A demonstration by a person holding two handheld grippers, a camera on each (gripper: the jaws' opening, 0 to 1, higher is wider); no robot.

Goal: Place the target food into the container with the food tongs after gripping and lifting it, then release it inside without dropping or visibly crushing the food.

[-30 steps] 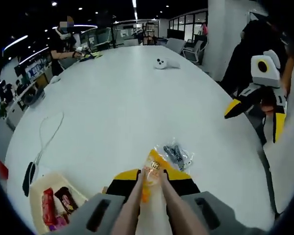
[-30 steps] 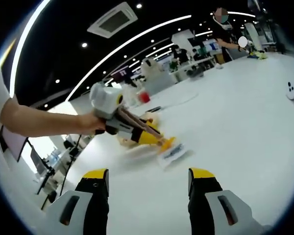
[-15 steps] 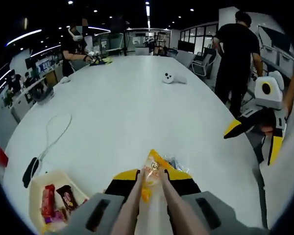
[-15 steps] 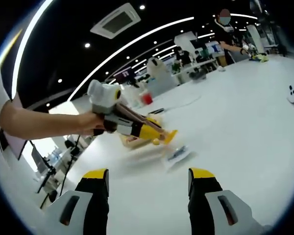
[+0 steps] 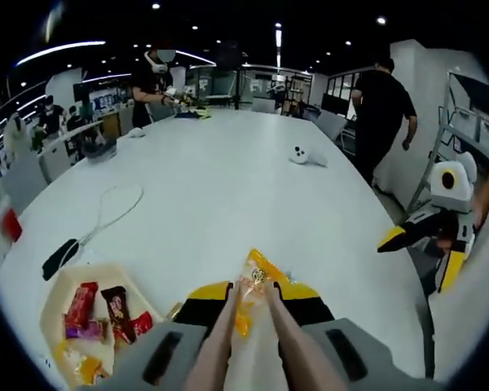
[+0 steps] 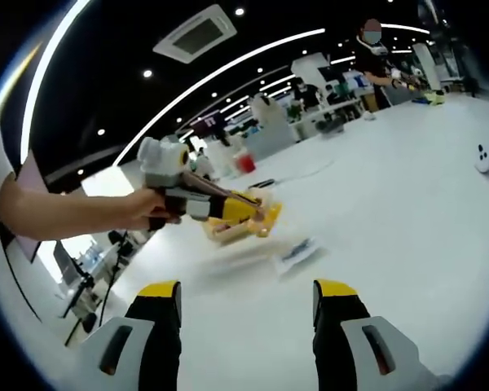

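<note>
At the lower left of the left gripper view, a shallow cream container (image 5: 55,287) of wrapped snacks is seen on the white table (image 5: 220,187), near the table's edge. Beside it, at bottom centre, the left gripper (image 5: 251,295) is clenched on a pair of wooden food tongs (image 5: 246,342), and between their tips an orange snack packet (image 5: 253,287) is pinched, raised off the table. The packet is judged light, crinkly and slippery, its contents possibly brittle, so it is best held at its crimped end with gentle pressure. Broad bare tabletop is offered ahead, with a white controller (image 5: 303,155) far off; a cable (image 5: 106,213) lies beyond the container. At the far right, the right gripper (image 5: 428,244) is held off the table's edge.

In the right gripper view, the right gripper's jaws are spread wide with nothing between them. A clear packet (image 6: 297,253) lies alone on the table.
</note>
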